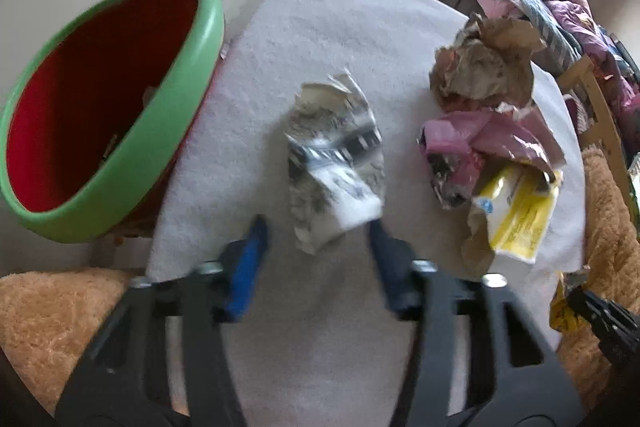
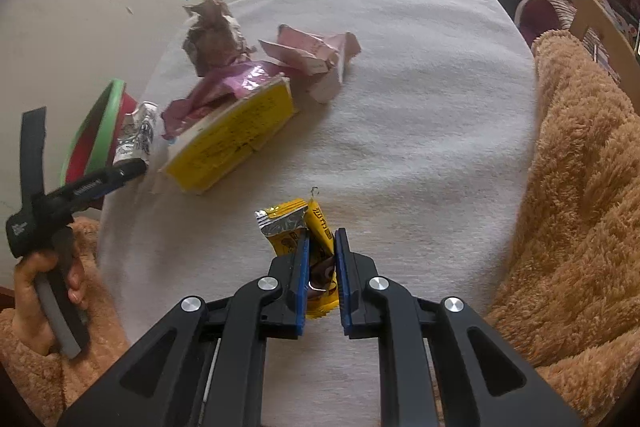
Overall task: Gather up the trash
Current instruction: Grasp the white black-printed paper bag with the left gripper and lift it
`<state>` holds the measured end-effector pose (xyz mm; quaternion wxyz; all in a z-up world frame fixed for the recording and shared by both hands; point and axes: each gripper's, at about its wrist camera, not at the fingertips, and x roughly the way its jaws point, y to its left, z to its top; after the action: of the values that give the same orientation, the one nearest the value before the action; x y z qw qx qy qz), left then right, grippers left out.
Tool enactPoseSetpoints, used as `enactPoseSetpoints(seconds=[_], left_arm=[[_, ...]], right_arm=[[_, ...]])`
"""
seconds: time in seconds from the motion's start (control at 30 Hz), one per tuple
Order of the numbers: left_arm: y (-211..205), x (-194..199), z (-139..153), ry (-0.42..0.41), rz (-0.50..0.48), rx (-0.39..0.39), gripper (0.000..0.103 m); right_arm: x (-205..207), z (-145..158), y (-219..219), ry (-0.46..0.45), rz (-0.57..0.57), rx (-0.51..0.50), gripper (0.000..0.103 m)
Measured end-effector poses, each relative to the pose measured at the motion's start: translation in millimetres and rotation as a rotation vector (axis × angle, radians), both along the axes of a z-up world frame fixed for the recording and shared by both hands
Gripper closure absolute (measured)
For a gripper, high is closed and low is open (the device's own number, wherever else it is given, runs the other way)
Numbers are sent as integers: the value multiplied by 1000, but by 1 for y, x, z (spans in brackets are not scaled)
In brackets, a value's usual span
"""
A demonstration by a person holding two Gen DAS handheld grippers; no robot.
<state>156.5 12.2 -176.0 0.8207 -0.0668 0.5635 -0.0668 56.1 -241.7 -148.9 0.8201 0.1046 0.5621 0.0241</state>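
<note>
Left wrist view: the left claw (image 1: pixel 318 227) points down at a desk (image 1: pixel 340 27) covered with a pale cloth. Its blue pads stand narrowly apart, either side of the near end of a crumpled printed paper (image 1: pixel 336 167) lying mid-desk; blur hides whether they press it. A green-rimmed red bin (image 1: pixel 120 99) stands off the desk's left edge. Along the right edge lie a crumpled brown paper bag (image 1: pixel 484 63), a pink wrapper (image 1: pixel 472 139) and a yellow packet (image 1: pixel 520 223), well clear of the claw.

Right wrist view: the right claw (image 2: pixel 322 239) is clamped on a yellow snack wrapper (image 2: pixel 288 227) near the desk's near edge. Ahead to the left lie the yellow packet, the pink wrapper and a torn pink carton (image 2: pixel 316 59). A hand (image 2: pixel 36 303) holds the left claw at the left edge. A tan fleece blanket (image 2: pixel 580 207) borders the right edge.
</note>
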Motion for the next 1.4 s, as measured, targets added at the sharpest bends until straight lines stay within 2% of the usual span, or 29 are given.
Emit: enactPoseSetpoints(seconds=[0.1, 0.27, 0.33, 0.47, 0.6, 0.7, 0.83, 1.03, 1.23, 1.27, 1.4], left_arm=[[6, -7, 4, 6, -10, -54, 81], [15, -21, 15, -30, 18, -89, 80], [16, -23, 24, -76, 37, -89, 70], [14, -20, 37, -156, 71, -46, 42], [12, -13, 38, -161, 61, -33, 36], [9, -7, 31, -153, 57, -8, 36], [12, 0, 25, -146, 72, -26, 36], [2, 16, 24, -171, 51, 27, 36], [-10, 25, 13, -155, 19, 53, 36], [-11, 26, 11, -151, 12, 55, 38], [-14, 24, 3, -124, -8, 51, 57]], right_arm=[[5, 1, 6, 1, 12, -8, 91], [10, -1, 8, -1, 4, -6, 91], [10, -2, 7, 0, 0, 0, 91], [11, -2, 5, 13, -9, 48, 91], [15, 7, 18, -22, 22, 40, 91], [16, 10, 30, -47, 59, 9, 91], [19, 8, 37, -66, 87, -21, 91], [25, 5, 32, -90, 75, -6, 91], [31, 2, 26, -109, 64, 29, 91], [32, 2, 24, -113, 61, 37, 91], [37, 2, 21, -125, 57, 55, 91]])
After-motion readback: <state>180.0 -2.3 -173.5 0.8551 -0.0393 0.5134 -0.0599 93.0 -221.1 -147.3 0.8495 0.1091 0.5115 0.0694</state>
